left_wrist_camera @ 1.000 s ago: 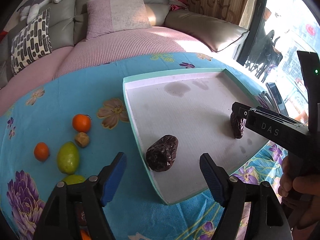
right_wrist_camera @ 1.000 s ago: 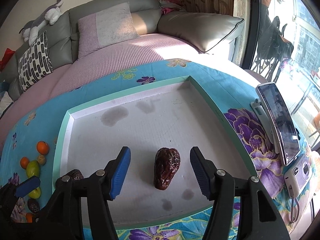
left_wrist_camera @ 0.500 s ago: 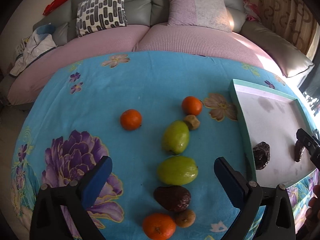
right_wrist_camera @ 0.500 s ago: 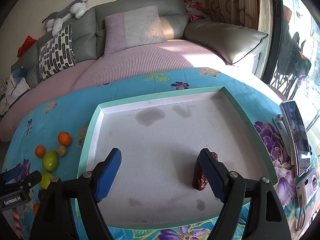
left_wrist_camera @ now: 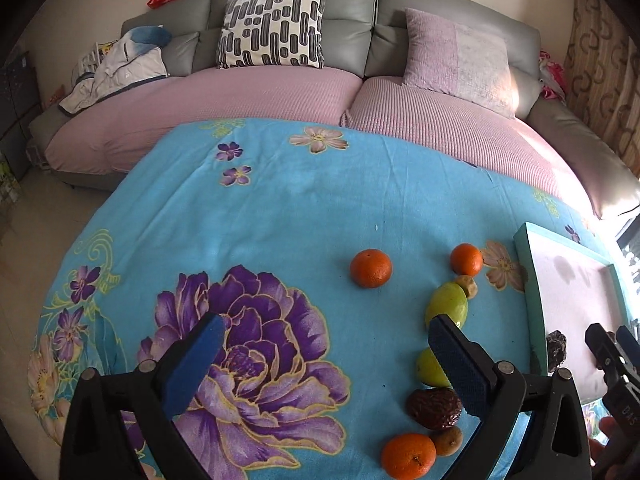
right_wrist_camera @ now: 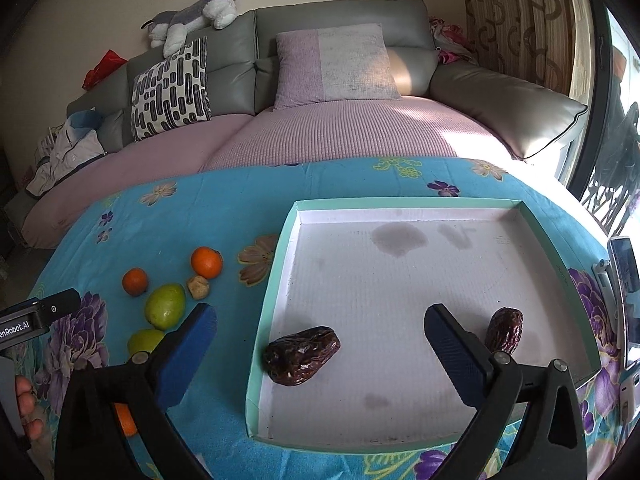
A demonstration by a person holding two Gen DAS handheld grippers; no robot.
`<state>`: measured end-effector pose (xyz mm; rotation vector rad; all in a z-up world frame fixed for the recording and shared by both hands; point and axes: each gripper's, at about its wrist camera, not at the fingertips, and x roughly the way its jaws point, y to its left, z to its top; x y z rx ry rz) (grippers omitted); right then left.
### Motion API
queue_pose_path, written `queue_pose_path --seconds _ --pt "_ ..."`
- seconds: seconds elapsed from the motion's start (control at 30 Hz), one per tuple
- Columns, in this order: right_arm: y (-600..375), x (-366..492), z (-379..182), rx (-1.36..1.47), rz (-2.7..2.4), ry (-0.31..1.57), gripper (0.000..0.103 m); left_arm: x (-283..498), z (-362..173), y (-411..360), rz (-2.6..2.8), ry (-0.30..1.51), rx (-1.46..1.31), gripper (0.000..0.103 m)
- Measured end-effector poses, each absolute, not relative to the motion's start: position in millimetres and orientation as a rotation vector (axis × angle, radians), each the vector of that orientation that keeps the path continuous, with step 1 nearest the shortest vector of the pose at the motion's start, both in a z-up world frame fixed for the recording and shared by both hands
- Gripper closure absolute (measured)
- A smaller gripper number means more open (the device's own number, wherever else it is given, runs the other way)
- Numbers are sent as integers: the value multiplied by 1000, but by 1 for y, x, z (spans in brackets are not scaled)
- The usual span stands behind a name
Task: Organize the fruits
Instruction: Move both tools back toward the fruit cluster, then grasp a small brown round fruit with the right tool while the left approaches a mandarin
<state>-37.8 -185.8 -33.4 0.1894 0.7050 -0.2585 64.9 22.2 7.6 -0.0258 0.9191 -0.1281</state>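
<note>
Both grippers wide, empty (2 dates point(right_wrist_camera: 301, 355) in tray point(right_wrist_camera: 276, 276)).

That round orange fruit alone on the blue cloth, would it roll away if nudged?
Probably: the round orange fruit looks near-spherical, so it may roll. The soft flowered blue cloth should slow it. Its skin looks firm, likely not fragile.
</note>
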Motion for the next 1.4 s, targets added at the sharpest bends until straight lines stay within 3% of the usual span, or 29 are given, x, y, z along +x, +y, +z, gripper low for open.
queue_pose_path --seconds 0.3,0.67,1.03,1.1,1.17,1.23,1.4 --pt "-156 -32 -35 157 -157 703 0 65 21 54 -95 823 -63 0" --pt "-124 -23 -40 116 -82 727 0 71 17 80 -131 874 -151 0" --pt "-114 -22 -52 157 -39 805 1 69 4 57 -185 957 -131 1" --pt "-110 -24 -55 161 -25 825 3 65 -1 51 -197 976 -125 2" --pt "-106 -26 -58 167 -8 850 14 60 -5 48 -215 992 -125 2" --pt "-102 -28 -63 180 12 881 19 56 -7 47 -223 1006 -124 2" --pt "-89 -32 -74 171 65 934 30 42 -16 45 -230 1040 -124 9"
